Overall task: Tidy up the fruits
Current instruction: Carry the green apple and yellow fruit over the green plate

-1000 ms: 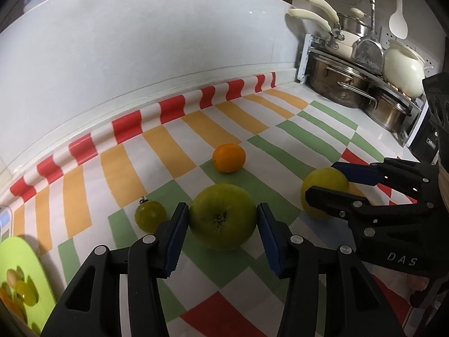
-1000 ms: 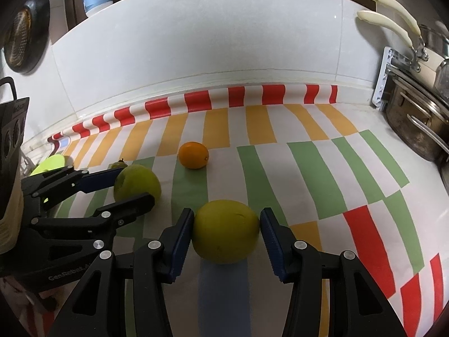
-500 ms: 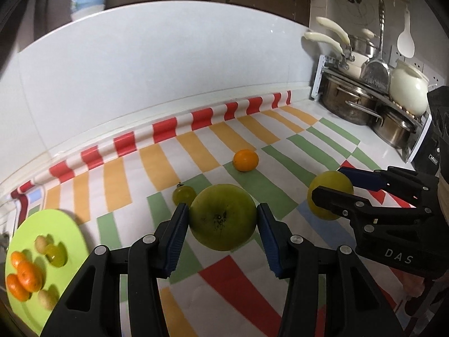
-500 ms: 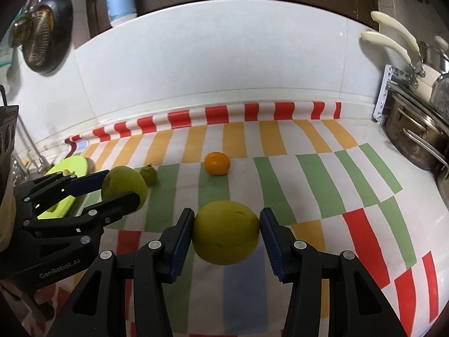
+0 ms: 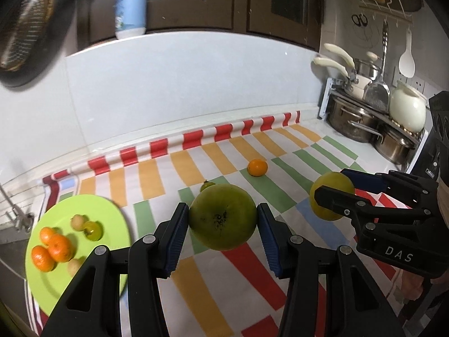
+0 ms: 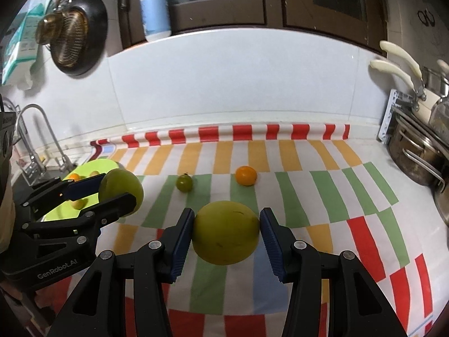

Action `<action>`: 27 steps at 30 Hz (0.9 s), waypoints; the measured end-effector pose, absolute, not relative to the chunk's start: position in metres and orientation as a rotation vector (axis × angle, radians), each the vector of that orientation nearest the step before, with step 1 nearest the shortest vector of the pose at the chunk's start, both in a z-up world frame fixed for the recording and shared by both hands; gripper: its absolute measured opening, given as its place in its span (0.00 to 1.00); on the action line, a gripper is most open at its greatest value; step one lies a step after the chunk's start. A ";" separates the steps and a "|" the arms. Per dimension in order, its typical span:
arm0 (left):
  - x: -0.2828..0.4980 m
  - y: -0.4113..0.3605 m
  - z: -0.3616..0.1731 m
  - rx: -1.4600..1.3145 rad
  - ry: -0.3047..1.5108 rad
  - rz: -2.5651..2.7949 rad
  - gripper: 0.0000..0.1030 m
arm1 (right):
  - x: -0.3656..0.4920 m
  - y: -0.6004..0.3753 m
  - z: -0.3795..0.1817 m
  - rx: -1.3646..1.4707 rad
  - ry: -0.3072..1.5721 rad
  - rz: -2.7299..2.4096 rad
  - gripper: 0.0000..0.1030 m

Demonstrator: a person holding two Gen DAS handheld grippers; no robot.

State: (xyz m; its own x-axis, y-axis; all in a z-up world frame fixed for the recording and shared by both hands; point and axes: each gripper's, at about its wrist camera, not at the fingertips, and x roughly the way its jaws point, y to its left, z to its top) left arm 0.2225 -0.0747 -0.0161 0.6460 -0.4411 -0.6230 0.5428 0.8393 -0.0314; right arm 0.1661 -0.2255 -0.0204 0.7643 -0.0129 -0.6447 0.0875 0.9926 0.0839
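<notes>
My left gripper [image 5: 223,220] is shut on a large green apple [image 5: 223,216] and holds it above the striped cloth. My right gripper [image 6: 226,231] is shut on a large yellow-green fruit [image 6: 226,231], also lifted; it shows in the left wrist view [image 5: 331,199] too. A light green plate [image 5: 109,210] at the left holds several small oranges [image 5: 53,248] and small green fruits. A small orange [image 5: 257,167] and a small green fruit [image 6: 184,183] lie on the cloth further back.
The striped cloth [image 5: 213,278] covers the counter up to the white backsplash. Steel pots [image 5: 353,122] and utensils stand on a rack at the right. A sink tap [image 6: 33,140] is at the far left. A bottle [image 6: 155,8] stands on the ledge above.
Both grippers have risen and pulled back with their fruits lifted off the cloth. The plate with small fruits has come into view at the left.
</notes>
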 end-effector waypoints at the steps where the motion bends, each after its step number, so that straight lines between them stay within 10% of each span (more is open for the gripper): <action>1: 0.218 -0.071 -0.013 0.160 0.657 -0.556 0.48 | 0.164 -0.223 -0.018 0.109 0.695 -0.051 0.48; 27: 0.157 0.040 0.010 0.089 0.627 -0.384 0.48 | 0.131 -0.124 0.011 0.045 0.634 0.114 0.48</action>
State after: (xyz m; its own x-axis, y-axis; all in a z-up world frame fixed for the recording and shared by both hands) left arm 0.1567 0.0398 0.0096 0.7418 -0.3232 -0.5876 0.3767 0.9257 -0.0337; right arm 0.1310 -0.1243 0.0106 0.7994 0.1203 -0.5887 -0.0925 0.9927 0.0772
